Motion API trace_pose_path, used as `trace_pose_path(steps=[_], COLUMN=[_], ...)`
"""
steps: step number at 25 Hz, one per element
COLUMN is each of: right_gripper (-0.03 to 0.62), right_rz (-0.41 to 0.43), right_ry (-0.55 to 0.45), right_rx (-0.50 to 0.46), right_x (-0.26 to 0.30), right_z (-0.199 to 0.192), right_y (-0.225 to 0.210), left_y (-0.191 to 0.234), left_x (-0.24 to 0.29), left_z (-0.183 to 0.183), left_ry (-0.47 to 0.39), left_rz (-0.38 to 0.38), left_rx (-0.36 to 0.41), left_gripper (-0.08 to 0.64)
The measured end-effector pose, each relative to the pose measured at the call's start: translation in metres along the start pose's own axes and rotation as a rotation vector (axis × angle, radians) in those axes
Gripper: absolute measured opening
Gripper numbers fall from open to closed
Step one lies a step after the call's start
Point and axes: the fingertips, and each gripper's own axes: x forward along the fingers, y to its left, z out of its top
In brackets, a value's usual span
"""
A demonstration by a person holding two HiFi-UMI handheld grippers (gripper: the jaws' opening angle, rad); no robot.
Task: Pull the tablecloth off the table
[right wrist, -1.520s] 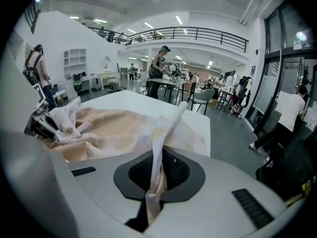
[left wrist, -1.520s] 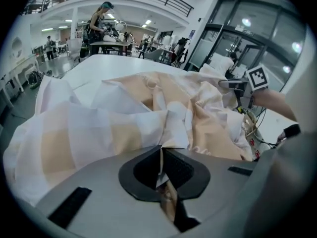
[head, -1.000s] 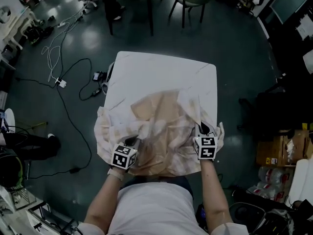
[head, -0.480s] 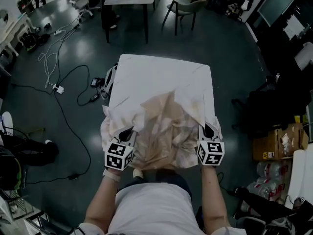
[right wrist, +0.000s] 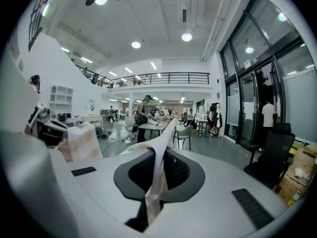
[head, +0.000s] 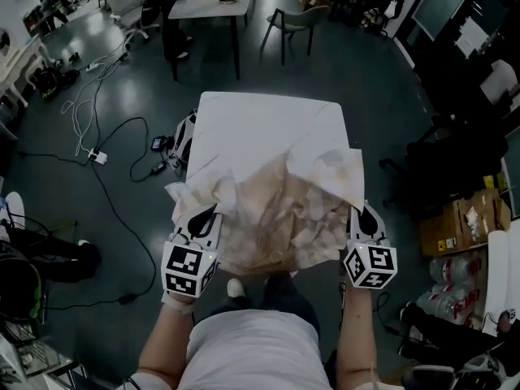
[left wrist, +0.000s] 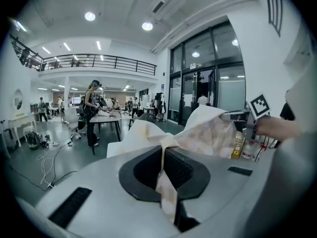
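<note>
over the near edge of the counter (head: pixel 268 97), tablecloth (head: pixel 276 214) bunched and hoisted, pale checked underside showing, pinched at both near corners. beyond that, toward the counter's far edge, flat smooth white; hard to tell cloth from bare top there. left tongs (head: pixel 203 218) clamped tight on a fold off the counter's near-left corner, a strip of cloth running straight through the closed jaws in the left gripper view. right tongs (head: pixel 367 218) likewise clenched on a fold off the near-right corner.

compared with a second ago: both tongs raised, drawn back from the counter and spread wider; more cloth peeled up and gathered, less of it draped over the near side. judged a sound start on the pull, with a firm hold at both corners, but the far part yet to slide off.

as for writing: only black-and-white square markers on the cubes (head: pixel 188 268), no words. yellow label on a cardboard box (head: pixel 459 232) on the floor right of the counter, too small to read.
</note>
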Motion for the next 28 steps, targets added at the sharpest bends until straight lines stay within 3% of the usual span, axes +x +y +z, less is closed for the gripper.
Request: trace_pose_path(steps=[8,17,24,28], right_gripper=[0.028,0.028,0.028,0.028], right_rz=[0.029,0.092,0.093,0.090], right_ry=[-0.129,-0.247,-0.298,-0.304], right_rx=[0.032,0.018,0.022,0.017], right_x=[-0.058,-0.140,-0.193,-0.213], right_z=[0.052,0.089,0.096,0.094], right_y=[-0.005,-0.030,-0.067,-0.068], left_y=[-0.031,-0.067,-0.108,-0.130], left_x=[-0.062,-0.134,-0.174,-0.187], left_z=[0.041,0.069,0.081,0.078], left_ry=[-0.101,-0.196,-0.237,-0.230], left_rz=[0.059,0.222,0.297,0.290], left_rx=[0.046,0.070,0.072,0.084], left_gripper=[0.013,0.014,0.014,0.013])
